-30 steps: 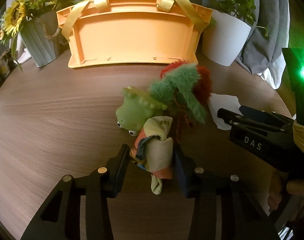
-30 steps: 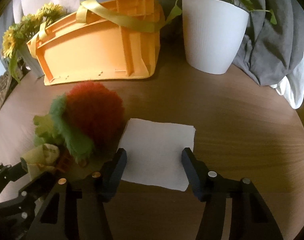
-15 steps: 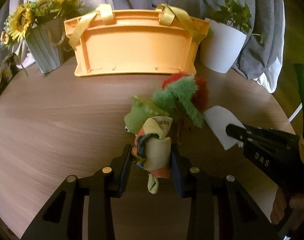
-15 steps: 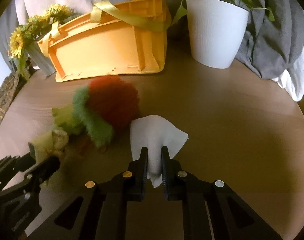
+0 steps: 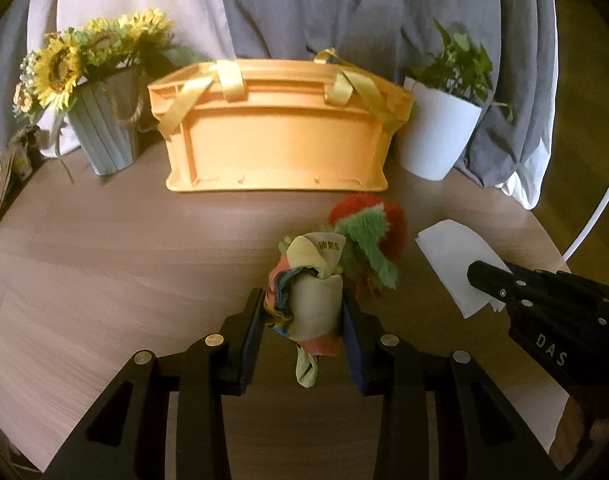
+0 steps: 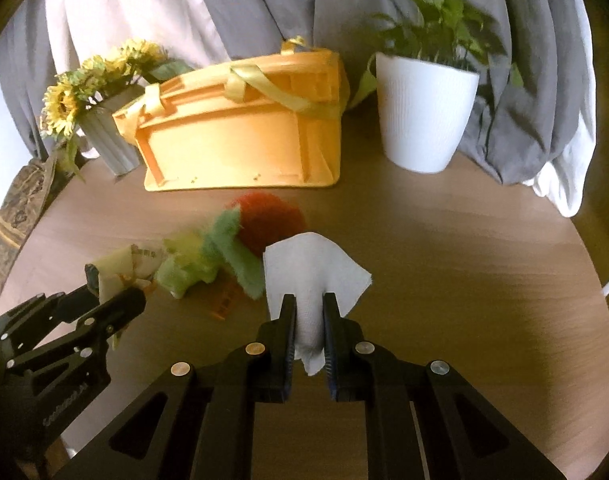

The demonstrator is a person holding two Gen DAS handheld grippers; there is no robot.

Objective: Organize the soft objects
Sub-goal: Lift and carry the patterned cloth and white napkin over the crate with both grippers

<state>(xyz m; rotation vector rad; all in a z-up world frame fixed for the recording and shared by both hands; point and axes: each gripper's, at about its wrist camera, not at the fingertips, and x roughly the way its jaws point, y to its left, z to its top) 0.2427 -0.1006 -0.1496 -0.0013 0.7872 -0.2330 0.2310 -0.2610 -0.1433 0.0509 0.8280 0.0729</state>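
The orange basket [image 5: 276, 148] at twelve o'clock looks like the destination. Plush toys [image 5: 368, 240] lie before it. The left gripper [image 5: 302, 320] clamps a fabric book [image 5: 308, 292]; the right gripper [image 6: 308, 320] pinches a white tissue [image 6: 312, 264]. Lifting seems underway; next, carry both over the rim.

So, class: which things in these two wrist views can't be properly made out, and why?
- Orange basket: inside hidden in both views; only its outer wall faces us.
- Green toy: left view, almost wholly covered by the cloth bundle.
- Plush toy: right view, motion-blurred.
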